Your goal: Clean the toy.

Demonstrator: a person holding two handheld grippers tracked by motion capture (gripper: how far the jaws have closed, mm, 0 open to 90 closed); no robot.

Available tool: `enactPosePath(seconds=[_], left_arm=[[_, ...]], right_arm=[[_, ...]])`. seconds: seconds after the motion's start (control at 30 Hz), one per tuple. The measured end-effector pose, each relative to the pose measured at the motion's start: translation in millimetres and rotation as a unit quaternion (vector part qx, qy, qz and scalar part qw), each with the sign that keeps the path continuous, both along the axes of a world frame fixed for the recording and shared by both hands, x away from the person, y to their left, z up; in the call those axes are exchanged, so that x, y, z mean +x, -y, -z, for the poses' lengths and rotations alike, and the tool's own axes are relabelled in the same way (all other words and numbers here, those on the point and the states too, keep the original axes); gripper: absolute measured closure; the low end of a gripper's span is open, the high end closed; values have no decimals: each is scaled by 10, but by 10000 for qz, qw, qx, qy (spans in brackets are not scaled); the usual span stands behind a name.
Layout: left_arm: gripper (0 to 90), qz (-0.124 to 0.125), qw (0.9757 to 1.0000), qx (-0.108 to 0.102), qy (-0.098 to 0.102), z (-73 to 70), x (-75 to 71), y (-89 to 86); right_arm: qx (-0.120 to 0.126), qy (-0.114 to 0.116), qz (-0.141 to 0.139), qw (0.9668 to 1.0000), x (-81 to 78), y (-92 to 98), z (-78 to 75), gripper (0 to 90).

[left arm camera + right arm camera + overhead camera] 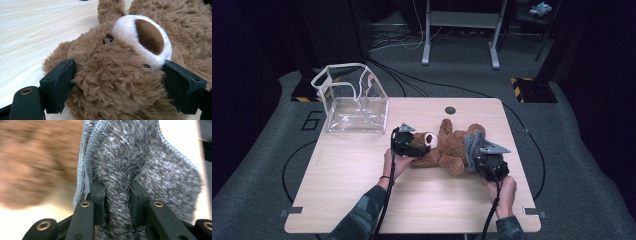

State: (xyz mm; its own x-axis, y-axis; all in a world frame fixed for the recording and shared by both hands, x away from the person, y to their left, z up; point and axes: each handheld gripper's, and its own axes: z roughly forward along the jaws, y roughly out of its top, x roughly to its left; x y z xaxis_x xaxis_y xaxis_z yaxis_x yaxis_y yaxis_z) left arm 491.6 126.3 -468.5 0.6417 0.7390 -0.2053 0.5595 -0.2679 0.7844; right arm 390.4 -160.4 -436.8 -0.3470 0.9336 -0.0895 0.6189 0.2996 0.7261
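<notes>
A brown teddy bear (pixel 451 144) lies on its back across the middle of the wooden table (pixel 347 180), head to the left. My left gripper (pixel 413 145) has its jaws on both sides of the bear's head (pixel 112 82), with the pads (pixel 58 83) pressed into the fur below the white muzzle (pixel 130 30). A grey fuzzy cloth (pixel 471 144) with a stitched hem sits at the bear's leg end. My right gripper (pixel 482 156) is shut on a fold of this grey cloth (pixel 125 157), held between its pads (pixel 98 195). The bear's brown fur (pixel 32 162) is blurred at the left.
A clear plastic bag (pixel 354 102) with white trim stands open at the table's back left corner. A small dark round hole (pixel 450 110) is near the back edge. Cables run over the grey floor behind, and a metal frame (pixel 460 30) stands farther back.
</notes>
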Motion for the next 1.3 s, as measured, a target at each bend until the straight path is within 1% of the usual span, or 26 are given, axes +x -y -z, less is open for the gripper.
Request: enactPosePath(seconds=[0.03, 0.07, 0.13, 0.2, 0.23, 0.27, 0.4, 0.43, 0.47, 0.53, 0.6, 0.7, 0.73, 0.77, 0.83, 0.87, 0.93, 0.97, 1.0, 1.03, 1.1, 1.13, 1.17, 1.23, 1.27, 1.3], left_arm=[[164, 0, 10000, 0, 0, 0, 0, 0], [164, 4, 10000, 1, 1, 0, 0, 0], [164, 6, 10000, 5, -1, 0, 0, -2], [164, 5, 10000, 7, -3, -1, 0, -2], [164, 14, 10000, 14, 0, -1, -1, -2], [164, 14, 10000, 14, 0, -1, -1, -2], [164, 10, 10000, 10, -3, -1, 1, 0], [164, 14, 10000, 8, -8, -1, 1, 0], [164, 8, 10000, 12, 2, -2, 0, 5], [164, 10, 10000, 16, 1, -3, 2, 9], [164, 9, 10000, 5, -15, -3, 2, 12], [164, 2, 10000, 13, -23, -2, 4, 12], [164, 0, 10000, 20, -25, -3, 4, 11], [164, 3, 10000, 38, -22, -5, 3, 12], [164, -2, 10000, 38, -26, -5, 3, 12], [164, -6, 10000, 38, -26, -5, 4, 11], [164, -2, 10000, 39, -36, -4, 5, 9], [164, -4, 10000, 41, -36, -4, 3, 13], [165, -4, 10000, 41, -36, -4, 3, 13], [165, 1, 10000, 42, -30, -3, 3, 14], [165, 11, 10000, 51, -31, -3, 1, 13], [164, 16, 10000, 58, -30, -4, 1, 13], [164, 17, 10000, 56, -31, -4, 0, 13], [164, 15, 10000, 53, -29, -2, 0, 13], [164, 13, 10000, 46, -29, -1, 0, 13], [164, 8, 10000, 30, -38, 1, 0, 13]], right_arm=[[0, 0, 0, 10000, 0, 0, 0, 694], [30, -43, -92, 9999, -7, -73, -7, 694], [-27, -50, -426, 9991, 10, -317, 2, 693], [-50, -61, -467, 9989, 23, -370, 12, 693], [-144, -115, -406, 9990, 60, -409, 39, 694], [-144, -115, -406, 9990, 60, -409, 39, 694], [-134, -122, -189, 9997, 113, -233, 83, 697], [-121, -136, -89, 9998, 115, -160, 90, 698], [-144, -167, 167, 9996, 122, 20, 109, 698], [-91, -212, 346, 9991, 121, 138, 129, 698], [-20, -220, 383, 9990, 117, 183, 142, 698], [64, -202, 146, 9997, 74, 96, 151, 699], [64, -202, 146, 9997, 74, 96, 151, 699], [84, -185, -36, 9998, 70, -51, 137, 699], [128, -195, -85, 9997, 76, -106, 136, 699], [152, -197, -215, 9995, 88, -170, 136, 699], [191, -224, -333, 9990, 106, -312, 142, 699], [295, -230, -544, 9978, 118, -393, 157, 701], [295, -230, -544, 9978, 118, -393, 157, 701], [390, -280, -758, 9960, 109, -463, 171, 702], [410, -317, -775, 9956, 98, -491, 178, 704], [398, -333, -871, 9948, 86, -522, 189, 704], [418, -355, -880, 9946, 71, -548, 198, 705], [442, -417, -1057, 9925, 35, -568, 210, 706], [477, -458, -1080, 9919, 14, -577, 213, 706], [480, -539, -1186, 9903, -10, -581, 215, 706]])
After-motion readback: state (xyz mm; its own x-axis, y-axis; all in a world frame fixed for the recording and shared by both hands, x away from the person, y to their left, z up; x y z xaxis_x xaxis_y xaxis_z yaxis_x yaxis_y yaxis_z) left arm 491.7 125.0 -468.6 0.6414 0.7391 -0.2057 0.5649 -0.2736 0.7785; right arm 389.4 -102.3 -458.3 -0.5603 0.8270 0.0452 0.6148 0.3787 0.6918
